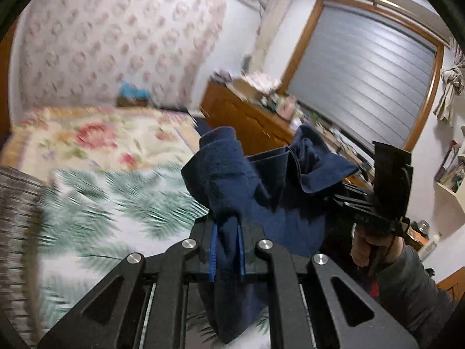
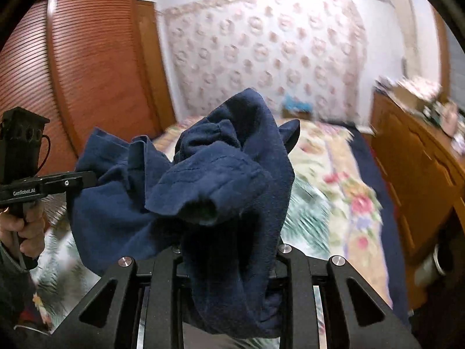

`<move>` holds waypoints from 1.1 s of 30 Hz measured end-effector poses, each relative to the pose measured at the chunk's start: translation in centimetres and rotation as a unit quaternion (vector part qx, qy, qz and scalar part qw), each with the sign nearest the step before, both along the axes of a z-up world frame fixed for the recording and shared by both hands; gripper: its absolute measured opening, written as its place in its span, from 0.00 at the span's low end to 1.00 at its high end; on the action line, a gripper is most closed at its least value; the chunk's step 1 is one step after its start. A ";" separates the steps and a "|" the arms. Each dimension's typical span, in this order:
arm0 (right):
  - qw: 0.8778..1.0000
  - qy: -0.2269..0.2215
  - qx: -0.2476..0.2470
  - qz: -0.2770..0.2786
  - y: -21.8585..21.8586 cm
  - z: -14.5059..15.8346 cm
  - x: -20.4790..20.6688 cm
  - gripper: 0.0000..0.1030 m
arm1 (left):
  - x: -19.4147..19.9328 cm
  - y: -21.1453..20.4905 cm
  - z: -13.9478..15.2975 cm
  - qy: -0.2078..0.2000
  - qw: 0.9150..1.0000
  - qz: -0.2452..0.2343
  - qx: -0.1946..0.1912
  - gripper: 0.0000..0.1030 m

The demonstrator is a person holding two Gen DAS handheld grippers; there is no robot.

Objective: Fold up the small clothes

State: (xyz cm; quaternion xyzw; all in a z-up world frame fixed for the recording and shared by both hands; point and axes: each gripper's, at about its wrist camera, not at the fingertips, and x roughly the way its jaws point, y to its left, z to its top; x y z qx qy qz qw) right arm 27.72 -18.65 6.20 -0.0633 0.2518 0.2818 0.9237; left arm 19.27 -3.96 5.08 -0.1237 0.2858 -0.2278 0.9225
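In the left wrist view the left gripper [image 1: 227, 242] sits at six o'clock with its blue-lined fingers [image 1: 213, 245] pinched nearly together on a fold of the navy garment [image 1: 261, 192], which bunches up above the jaws and also hangs down below them. Towards three o'clock the cloth stretches across to the right gripper [image 1: 353, 200], held in the person's right hand [image 1: 375, 247]; from here its fingertips are buried in the fabric.

The right wrist view shows the same garment [image 2: 221, 180] heaped over the right gripper [image 2: 229, 258], so the fingers are hidden and only the closely drawn linkage shows; the cloth plainly hangs from it. At nine o'clock the left gripper [image 2: 84, 179] bites the cloth's far edge, with the left hand [image 2: 24, 226] on its handle.

The garment is held in the air above the bed [image 1: 96, 157], spread with a floral blanket and a green leaf-print sheet [image 1: 122, 203], all motion-blurred. Only the right wrist view shows the louvred wooden wardrobe [image 2: 87, 67] at ten o'clock. Both show rose-patterned wallpaper [image 2: 261, 46] and a cluttered wooden dresser [image 1: 250, 116]. Only the left wrist view shows the window with a grey blind [image 1: 363, 72] at two o'clock.
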 end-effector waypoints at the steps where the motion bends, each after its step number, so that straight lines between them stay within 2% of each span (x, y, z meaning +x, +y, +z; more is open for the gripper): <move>1: 1.000 -0.007 0.001 0.015 1.4 0.5 0.1 0.26 | -0.9 1.4 0.7 -0.008 1.000 0.012 0.001 0.11; 5: 0.996 -0.027 0.007 0.089 8.6 2.8 1.8 0.26 | -5.0 8.0 4.0 -0.051 0.995 0.084 0.024 0.11; 9: 0.986 -0.026 -0.001 0.164 16.7 3.7 4.3 0.26 | -8.7 14.3 4.3 -0.058 0.986 0.153 0.034 0.11; 13: 0.972 -0.018 -0.035 0.232 25.3 2.4 6.3 0.26 | -11.3 20.3 1.5 -0.037 0.975 0.218 0.014 0.11; 18: 0.954 0.021 -0.099 0.283 35.2 -2.8 10.2 0.26 | -11.5 25.9 -5.8 0.044 0.956 0.290 -0.004 0.11; 20: 0.950 0.036 -0.124 0.285 38.0 -5.0 11.4 0.28 | -11.4 27.0 -8.2 0.066 0.951 0.301 -0.015 0.11; 23: 0.953 0.073 -0.120 0.269 40.2 -6.3 14.2 0.34 | -11.3 27.6 -10.1 0.076 0.948 0.307 -0.024 0.11; 25: 0.956 0.091 -0.102 0.260 40.9 -6.0 15.3 0.42 | -10.9 27.6 -10.5 0.077 0.948 0.308 -0.019 0.11; 29: 0.974 0.095 -0.046 0.200 40.5 -4.0 18.8 0.43 | -10.8 27.6 -10.5 0.074 0.948 0.308 -0.015 0.11; 31: 0.975 0.107 -0.015 0.193 41.0 -3.6 19.8 0.43 | -11.0 28.1 -10.4 0.073 0.948 0.309 -0.015 0.11; 33: 0.981 0.089 -0.021 0.172 41.0 -3.6 20.2 0.43 | -11.3 27.8 -10.1 0.071 0.947 0.312 -0.010 0.11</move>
